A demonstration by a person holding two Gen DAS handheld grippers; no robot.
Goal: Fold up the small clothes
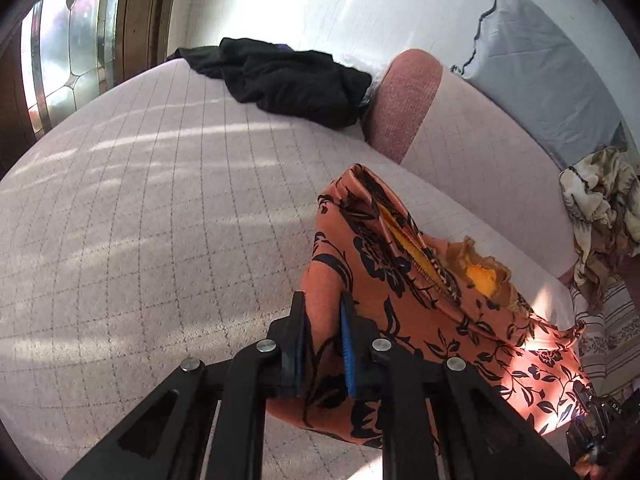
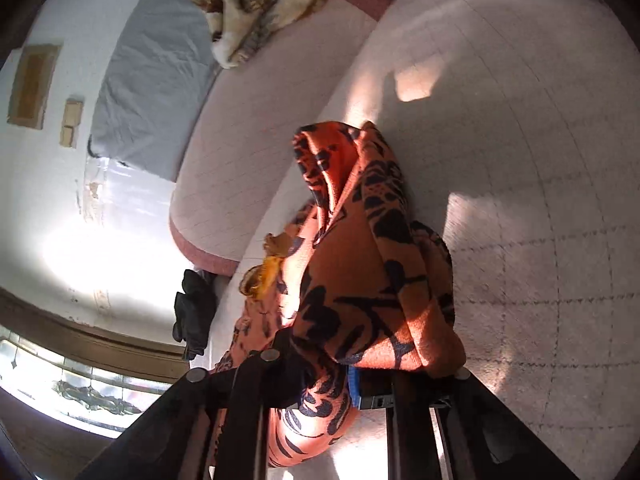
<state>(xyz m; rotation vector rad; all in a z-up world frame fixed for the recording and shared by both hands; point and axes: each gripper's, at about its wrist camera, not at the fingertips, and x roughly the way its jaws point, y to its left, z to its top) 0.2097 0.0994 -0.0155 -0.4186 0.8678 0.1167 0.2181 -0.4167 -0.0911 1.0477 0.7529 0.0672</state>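
- Fabric of an orange garment (image 1: 400, 280) with a black flower print sits pinched between the two black fingers of the left gripper (image 1: 323, 312); the jaws are clamped on a fold of it, one blue pad (image 1: 347, 356) pressing against the cloth.
- From that pinch the orange garment runs forward and to the right of the left gripper, raised in a ridge off the bed, with a yellow lining and a frayed patch showing on its upper side.
- In the right wrist view the right gripper (image 2: 320, 364) is likewise clenched on the orange garment (image 2: 360, 280); cloth bunches over and between its fingers and hides most of them, with a bit of blue pad (image 2: 353, 384) showing under the fold.
- Ahead of the right gripper the same cloth stands up in a rumpled peak, lit by a patch of sun.
- Under both grippers lies the bed cover (image 1: 140, 220), pale pink with a thin grid pattern and streaks of sunlight.
- Further ahead of the left gripper, a black garment (image 1: 288, 80) lies crumpled at the far edge of the bed, touching a pink bolster (image 1: 404, 100).
- Ahead and right of the left gripper, beyond the bolster, a grey pillow (image 1: 540, 80) leans on the white wall, and a tan patterned blanket (image 1: 600, 208) is heaped beside it.
- Far left of the left gripper stands a door with leaded glass (image 1: 68, 52).
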